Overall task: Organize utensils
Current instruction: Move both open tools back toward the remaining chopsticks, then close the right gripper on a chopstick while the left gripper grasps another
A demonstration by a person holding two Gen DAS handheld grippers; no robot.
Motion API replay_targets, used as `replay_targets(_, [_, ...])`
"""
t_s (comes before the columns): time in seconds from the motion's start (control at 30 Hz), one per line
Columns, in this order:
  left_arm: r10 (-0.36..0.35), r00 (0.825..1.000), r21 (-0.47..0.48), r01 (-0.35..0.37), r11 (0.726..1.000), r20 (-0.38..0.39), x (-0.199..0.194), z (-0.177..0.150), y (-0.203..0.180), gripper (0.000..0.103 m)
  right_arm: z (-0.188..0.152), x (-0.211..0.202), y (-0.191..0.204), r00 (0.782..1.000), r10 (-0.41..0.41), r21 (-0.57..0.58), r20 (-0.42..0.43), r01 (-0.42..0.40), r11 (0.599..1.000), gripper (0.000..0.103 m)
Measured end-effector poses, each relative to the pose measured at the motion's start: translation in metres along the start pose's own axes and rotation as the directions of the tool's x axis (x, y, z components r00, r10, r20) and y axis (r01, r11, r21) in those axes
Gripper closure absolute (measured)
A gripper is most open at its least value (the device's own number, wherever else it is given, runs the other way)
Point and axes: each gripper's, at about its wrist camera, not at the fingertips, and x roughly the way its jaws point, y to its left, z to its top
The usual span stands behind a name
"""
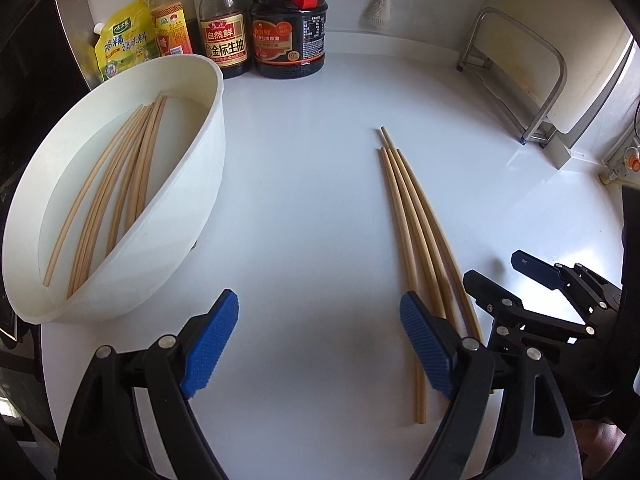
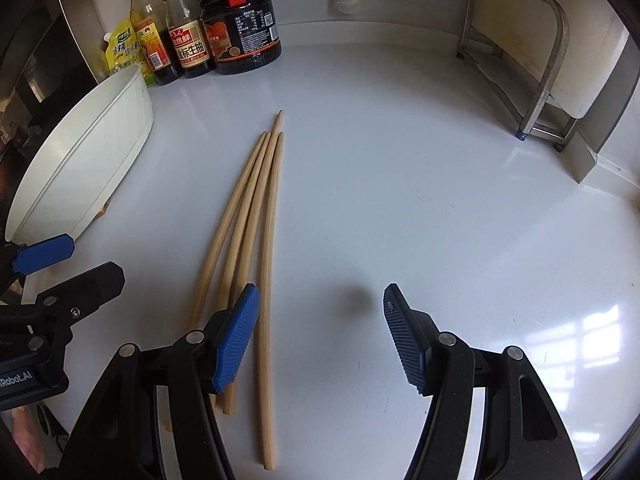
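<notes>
Chopsticks on table: loose chopsticks (image 1: pixel 408 216) lie side by side on the white table (image 1: pixel 320 140), thin tips pointing toward the back wall, fanning apart slightly toward the near end.
Chopsticks in tub: more chopsticks (image 1: pixel 116 184) lie inside a white oval tub (image 1: pixel 188 216) at the left of the table, well apart from the loose ones.
Left gripper: left gripper (image 1: pixel 318 344) hangs above the table with its blue fingers (image 1: pixel 212 344) spread wide and nothing between them; its right finger overlaps the near ends of the loose chopsticks in the left wrist view, though I cannot tell whether it touches them.
Right gripper: right gripper (image 2: pixel 320 340) has its fingers (image 2: pixel 404 344) apart, not clamping anything; the outermost chopstick runs into the gap just beside its left finger, the others pass under that finger.
Spacing: the two grippers sit just beside each other, the loose chopsticks between them.
Back row: a yellow pouch (image 1: pixel 124 40), two glass bottles (image 1: pixel 222 20) and a dark jug (image 1: pixel 288 28) with a red handle stand against the wall behind the tub.
Writing: one bottle label reads 金标生抽; a plate on the left gripper, seen from the right wrist view, ends in "Robot.AI".
Right side: a metal rack (image 1: pixel 536 80) holds a pale board upright; a white brush (image 1: pixel 378 8) hangs on the wall.
</notes>
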Motion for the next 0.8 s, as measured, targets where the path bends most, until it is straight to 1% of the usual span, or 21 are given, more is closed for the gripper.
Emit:
replay_targets(0.1, [-0.002,1.0,-0.007,0.002,1.0,-0.005,0.003,-0.002,0.0,0.021,-0.001,0.004,0.003,1.0,-0.005,-0.03,-0.007,0.005,1.0,0.041])
replay_targets(0.2, [0.015,1.0,-0.004,-0.015,1.0,-0.011,0.007,-0.003,-0.002,0.021,-0.001,0.004,0.002,1.0,-0.001,-0.04,-0.002,0.001,0.999,0.041])
replay_targets(0.37, [0.015,1.0,-0.001,-0.015,1.0,-0.011,0.013,-0.001,-0.009,0.021,0.0,0.004,-0.004,1.0,-0.007,-0.031,0.003,0.008,1.0,0.041])
replay_targets(0.5, [0.001,1.0,0.006,-0.001,1.0,-0.014,0.018,0.001,-0.017,0.021,0.0,0.002,-0.013,1.0,-0.015,-0.018,0.006,0.015,1.0,0.041])
replay_targets(0.7, [-0.012,0.999,-0.002,0.012,1.0,-0.043,0.027,0.002,-0.022,0.021,-0.001,-0.001,-0.033,1.0,-0.026,0.011,0.008,0.026,1.0,0.041])
replay_targets(0.8, [-0.008,0.999,0.009,0.008,1.0,-0.045,0.03,0.001,-0.026,0.021,-0.002,-0.005,-0.039,1.0,-0.013,0.018,0.016,0.013,1.0,0.041])
